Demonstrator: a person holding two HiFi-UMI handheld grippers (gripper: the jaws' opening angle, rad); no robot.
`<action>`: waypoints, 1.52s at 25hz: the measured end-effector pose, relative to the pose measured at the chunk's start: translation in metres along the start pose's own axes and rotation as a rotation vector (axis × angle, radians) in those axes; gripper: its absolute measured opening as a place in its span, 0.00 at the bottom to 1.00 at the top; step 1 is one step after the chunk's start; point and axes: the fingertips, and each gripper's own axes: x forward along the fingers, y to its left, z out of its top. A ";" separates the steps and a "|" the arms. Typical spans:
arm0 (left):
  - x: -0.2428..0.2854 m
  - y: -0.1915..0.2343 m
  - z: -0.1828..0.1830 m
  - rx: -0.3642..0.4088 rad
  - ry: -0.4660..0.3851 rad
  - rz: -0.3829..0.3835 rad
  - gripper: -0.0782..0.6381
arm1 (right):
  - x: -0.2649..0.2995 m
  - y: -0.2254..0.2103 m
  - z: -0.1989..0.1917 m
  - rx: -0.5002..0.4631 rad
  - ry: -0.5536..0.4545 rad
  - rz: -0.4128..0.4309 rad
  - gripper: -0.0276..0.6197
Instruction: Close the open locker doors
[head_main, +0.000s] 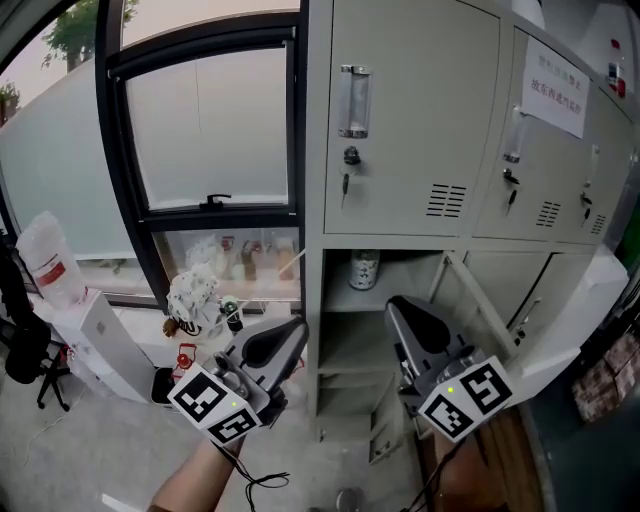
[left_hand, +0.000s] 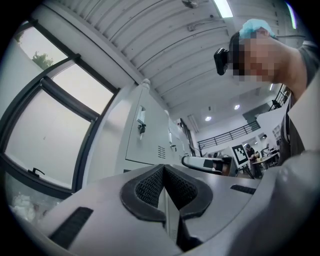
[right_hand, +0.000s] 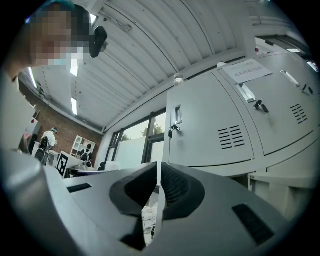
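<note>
The left gripper (head_main: 288, 342) and right gripper (head_main: 402, 312) are each pressed together and empty. They hover before the lower locker (head_main: 352, 345), where 1 jar (head_main: 364, 268) sits inside. Its door (head_main: 568, 322) hangs open at right.

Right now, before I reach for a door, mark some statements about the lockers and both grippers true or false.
1. The left gripper and the right gripper both have their jaws together, holding nothing. True.
2. Every lower locker door is closed. False: a lower door stands swung open.
3. A small container stands inside the open compartment. True.
4. The top-left door hangs open. False: it is closed, with a key in its lock.
</note>
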 end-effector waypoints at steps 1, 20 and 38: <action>-0.001 -0.004 -0.003 -0.007 0.005 -0.005 0.12 | -0.008 0.002 -0.004 0.006 0.011 -0.009 0.07; 0.013 -0.065 -0.024 -0.059 0.017 -0.042 0.12 | -0.108 0.002 -0.026 0.107 0.072 -0.107 0.07; 0.059 -0.130 -0.063 -0.066 0.072 0.056 0.12 | -0.199 -0.032 -0.047 0.214 0.071 0.047 0.07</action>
